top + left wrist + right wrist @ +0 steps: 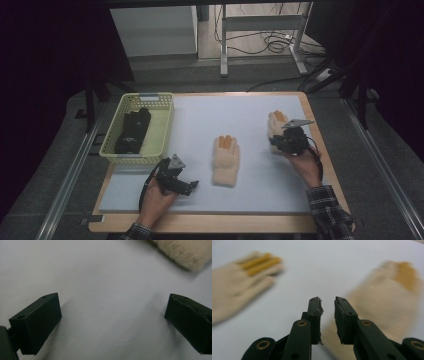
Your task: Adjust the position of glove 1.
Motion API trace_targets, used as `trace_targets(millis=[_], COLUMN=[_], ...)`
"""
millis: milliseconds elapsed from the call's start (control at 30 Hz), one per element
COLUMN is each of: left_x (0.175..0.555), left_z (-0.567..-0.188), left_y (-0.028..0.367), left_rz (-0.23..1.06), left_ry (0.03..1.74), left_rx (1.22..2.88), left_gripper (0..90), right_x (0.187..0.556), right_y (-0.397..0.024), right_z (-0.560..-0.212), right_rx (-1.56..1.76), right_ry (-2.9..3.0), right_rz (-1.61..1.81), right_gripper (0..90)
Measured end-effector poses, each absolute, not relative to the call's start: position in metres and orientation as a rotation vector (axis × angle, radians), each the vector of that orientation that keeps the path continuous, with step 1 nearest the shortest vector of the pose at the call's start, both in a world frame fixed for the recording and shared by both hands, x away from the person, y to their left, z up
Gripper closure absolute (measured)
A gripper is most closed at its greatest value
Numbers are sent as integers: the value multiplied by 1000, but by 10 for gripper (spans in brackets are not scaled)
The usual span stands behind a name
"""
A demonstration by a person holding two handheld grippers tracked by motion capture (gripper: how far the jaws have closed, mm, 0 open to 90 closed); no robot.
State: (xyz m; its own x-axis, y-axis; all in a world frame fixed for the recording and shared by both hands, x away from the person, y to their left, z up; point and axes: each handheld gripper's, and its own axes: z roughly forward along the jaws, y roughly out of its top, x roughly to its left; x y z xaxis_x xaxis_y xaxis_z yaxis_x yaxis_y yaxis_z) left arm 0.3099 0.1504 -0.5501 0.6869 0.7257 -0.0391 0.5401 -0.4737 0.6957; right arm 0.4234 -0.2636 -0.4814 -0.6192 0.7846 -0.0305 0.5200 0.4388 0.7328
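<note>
Right tongs (327,302) nearly clenched, empty, over glove (384,302) near tabletop's right edge; left tongs (112,315) released, empty.

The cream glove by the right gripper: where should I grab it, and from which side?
Judging by its pose, take the right-hand glove at its cuff end: it lies flat, orange fingertips pointing away. The right gripper sits just over that end, jaws nearly together, nothing between them; open wider and come from above.

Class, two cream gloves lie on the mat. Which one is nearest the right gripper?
The glove by the mat's right edge; the right gripper hovers at it, while the other glove lies mid-mat.
</note>
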Motion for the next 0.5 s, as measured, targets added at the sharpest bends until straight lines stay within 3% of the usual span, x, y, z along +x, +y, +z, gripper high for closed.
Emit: trace_targets(millis=[300, 500], left_x=[310, 310], left_z=[-550, -550], left_y=[151, 151], left_rz=[341, 342], left_ry=[963, 963], left_rx=[2198, 2198], left_gripper=[8, 8], right_x=[450, 459], right_y=[-314, -313], right_z=[-488, -500], right_rx=[1320, 1363], right_ry=[2186, 2190], right_rz=[913, 913], right_gripper=[738, 624])
